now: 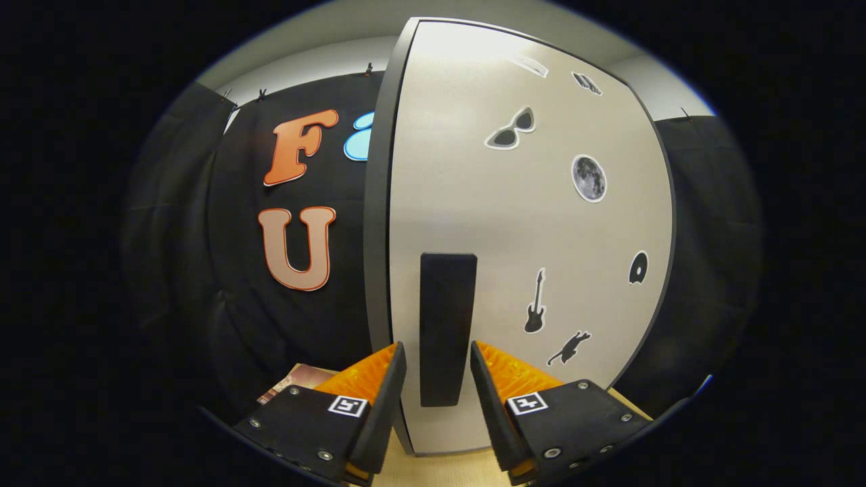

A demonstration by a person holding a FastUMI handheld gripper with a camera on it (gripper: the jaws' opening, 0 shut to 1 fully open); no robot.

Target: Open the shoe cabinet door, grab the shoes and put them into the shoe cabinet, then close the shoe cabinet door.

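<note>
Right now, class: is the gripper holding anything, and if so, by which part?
Nothing is held yet. The open gripper straddles the cabinet door's black handle, its fingers either side, apart from it.

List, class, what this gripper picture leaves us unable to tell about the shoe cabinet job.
- The cabinet's inside: hidden in the gripper view by the shut white door.
- Contact on the black handle: it stands between the open gripper fingers, with gaps either side; how far ahead it stands cannot be judged.
- The brown thing beyond the left finger: mostly covered by that finger.
- The two topmost stickers: too distorted to identify.
</note>
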